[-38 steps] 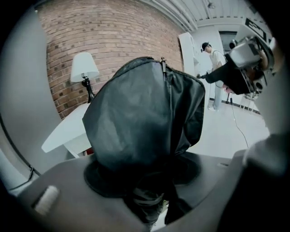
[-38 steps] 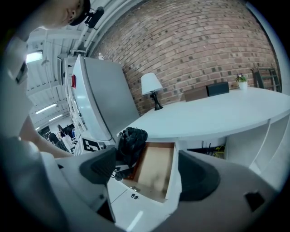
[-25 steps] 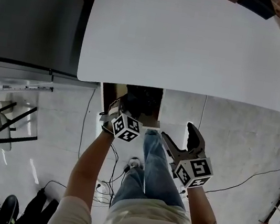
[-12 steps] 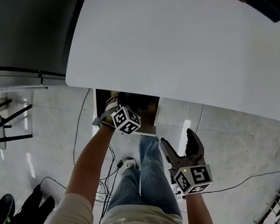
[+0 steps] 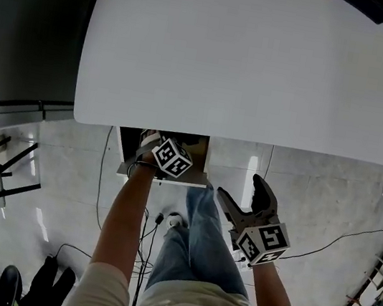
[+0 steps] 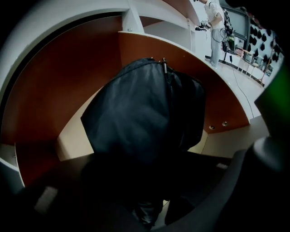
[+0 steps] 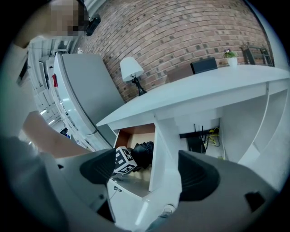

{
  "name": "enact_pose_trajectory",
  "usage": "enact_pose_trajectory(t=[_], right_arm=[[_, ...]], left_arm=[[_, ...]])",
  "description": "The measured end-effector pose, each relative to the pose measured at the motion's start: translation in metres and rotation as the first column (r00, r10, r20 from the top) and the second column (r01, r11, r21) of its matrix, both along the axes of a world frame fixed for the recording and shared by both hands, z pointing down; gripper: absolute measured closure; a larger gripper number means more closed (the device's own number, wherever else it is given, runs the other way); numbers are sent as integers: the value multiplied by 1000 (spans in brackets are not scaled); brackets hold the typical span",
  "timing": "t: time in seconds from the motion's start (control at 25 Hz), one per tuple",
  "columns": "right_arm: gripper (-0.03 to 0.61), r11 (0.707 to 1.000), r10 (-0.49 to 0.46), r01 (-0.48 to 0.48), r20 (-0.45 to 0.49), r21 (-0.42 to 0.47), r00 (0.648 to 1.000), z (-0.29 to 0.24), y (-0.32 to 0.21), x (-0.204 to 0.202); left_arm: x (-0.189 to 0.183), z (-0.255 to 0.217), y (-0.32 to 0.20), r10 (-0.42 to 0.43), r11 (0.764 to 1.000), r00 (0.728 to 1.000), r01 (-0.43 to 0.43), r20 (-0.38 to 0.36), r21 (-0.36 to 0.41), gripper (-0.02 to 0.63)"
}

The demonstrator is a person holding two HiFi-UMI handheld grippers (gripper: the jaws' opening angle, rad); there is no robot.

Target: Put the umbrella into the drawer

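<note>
Lower than a second ago, reaches the left gripper (image 5: 155,143) deep into the open drawer (image 5: 162,177) under the surface (image 5: 251,57), umbrella (image 6: 145,113) now inside it and fingers just starting to part around it, so probably leaves only release and withdrawal; right gripper (image 5: 242,187) idle, fingers spread, empty.

The head view looks steeply down from above onto the white worktop (image 5: 251,57) and the open drawer (image 5: 194,182) under its near edge. The left gripper view sits inside that drawer, very close to the umbrella (image 6: 140,113). The right gripper view looks from low at the near right toward the far left and shares the drawer and umbrella.
</note>
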State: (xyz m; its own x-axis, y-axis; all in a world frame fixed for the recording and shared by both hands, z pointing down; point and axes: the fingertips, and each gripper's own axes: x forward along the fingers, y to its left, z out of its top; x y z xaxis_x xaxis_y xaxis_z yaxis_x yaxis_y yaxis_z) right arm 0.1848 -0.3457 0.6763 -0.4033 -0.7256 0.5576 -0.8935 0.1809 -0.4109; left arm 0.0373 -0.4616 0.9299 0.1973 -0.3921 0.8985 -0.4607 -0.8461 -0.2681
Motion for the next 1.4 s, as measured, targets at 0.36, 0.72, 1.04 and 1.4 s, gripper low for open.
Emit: enact_pose_trajectory(t=[0.36, 0.72, 1.04, 1.4], right_arm=[[175, 1000, 5, -5, 7, 4, 1000, -2, -3, -4], [175, 997, 12, -12, 1, 70, 1000, -38, 8, -21], [175, 990, 6, -3, -19, 143, 1000, -83, 52, -47], [183, 966, -55, 75, -88, 249, 995, -142, 101, -88]], left_arm=[[-1, 0, 2, -21, 999, 1000, 20, -21, -43, 310], [-13, -61, 19, -142, 990, 973, 137, -180, -39, 249], [-38, -140, 58, -235, 967, 923, 254, -305, 22, 282], [-68, -262, 105, -309, 905, 804, 412, -508, 102, 455]])
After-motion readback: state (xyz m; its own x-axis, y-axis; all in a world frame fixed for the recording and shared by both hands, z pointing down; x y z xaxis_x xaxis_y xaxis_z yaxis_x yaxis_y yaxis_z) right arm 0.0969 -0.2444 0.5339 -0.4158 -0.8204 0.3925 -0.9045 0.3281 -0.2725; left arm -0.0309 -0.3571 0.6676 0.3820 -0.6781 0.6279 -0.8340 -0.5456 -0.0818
